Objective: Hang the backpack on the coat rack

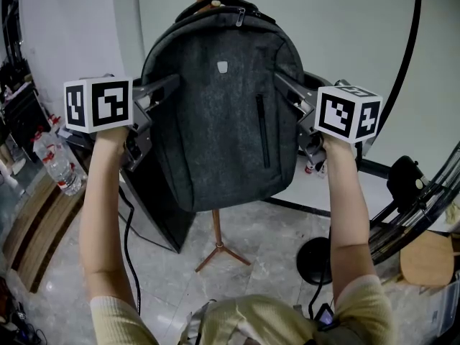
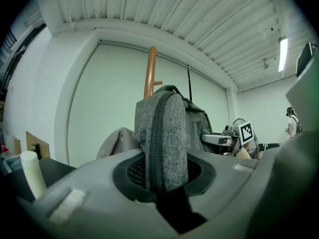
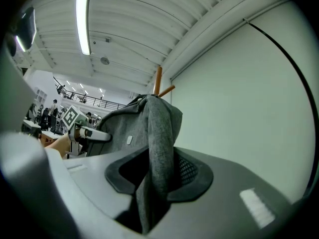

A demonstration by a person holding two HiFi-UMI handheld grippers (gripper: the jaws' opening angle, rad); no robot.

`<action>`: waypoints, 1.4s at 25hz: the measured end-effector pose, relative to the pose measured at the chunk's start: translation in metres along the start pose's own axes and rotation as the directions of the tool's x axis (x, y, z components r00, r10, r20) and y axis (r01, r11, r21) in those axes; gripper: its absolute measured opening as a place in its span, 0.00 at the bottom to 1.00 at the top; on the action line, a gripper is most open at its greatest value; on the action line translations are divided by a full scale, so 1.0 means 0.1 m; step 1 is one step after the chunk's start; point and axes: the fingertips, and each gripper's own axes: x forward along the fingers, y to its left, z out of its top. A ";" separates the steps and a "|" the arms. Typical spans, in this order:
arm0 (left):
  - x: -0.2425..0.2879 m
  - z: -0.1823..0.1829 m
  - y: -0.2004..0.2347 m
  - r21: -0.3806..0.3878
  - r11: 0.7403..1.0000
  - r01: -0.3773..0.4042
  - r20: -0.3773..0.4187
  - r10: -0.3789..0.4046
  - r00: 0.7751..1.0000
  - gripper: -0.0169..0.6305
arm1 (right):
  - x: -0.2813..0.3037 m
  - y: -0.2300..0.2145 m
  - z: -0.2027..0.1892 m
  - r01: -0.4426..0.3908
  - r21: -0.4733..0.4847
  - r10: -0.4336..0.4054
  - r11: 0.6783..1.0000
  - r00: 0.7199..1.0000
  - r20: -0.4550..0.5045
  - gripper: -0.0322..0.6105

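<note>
- A big work hall fitted out as a test or recording lab, not a home. The ribbed white ceiling [image 3: 129,29] sits high overhead, lit by long tube lights [image 3: 82,21].
- A railed upper gallery [image 3: 92,101] runs along the far side, with people [image 3: 53,109] standing below it (too small to tell more).
- A bare pale wall panel [image 1: 345,27] has a thin black cable [image 1: 408,56] arcing across it. A wooden coat rack [image 1: 218,236] stands alone before the panel.
- On grey marbled floor tiles [image 1: 266,254] there are a black round stand base [image 1: 315,261], a round wooden stool [image 1: 425,259] and plastic water bottles [image 1: 61,164].
</note>
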 end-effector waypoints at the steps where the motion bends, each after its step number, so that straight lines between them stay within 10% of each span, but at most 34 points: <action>1: 0.00 0.00 0.00 0.005 1.000 -0.003 -0.003 0.003 1.000 0.17 | 0.00 -0.01 0.00 0.002 -0.001 -0.002 1.000 1.000 0.000 0.25; 14: 0.03 -0.03 0.03 -0.083 0.996 0.036 -0.011 -0.037 0.999 0.17 | 0.04 -0.07 -0.03 -0.027 0.072 0.030 0.997 0.998 -0.047 0.24; 35: -0.09 0.06 0.01 0.079 0.997 -0.021 0.173 0.007 0.985 0.23 | -0.07 -0.06 -0.04 0.041 -0.046 -0.037 0.998 0.996 0.079 0.32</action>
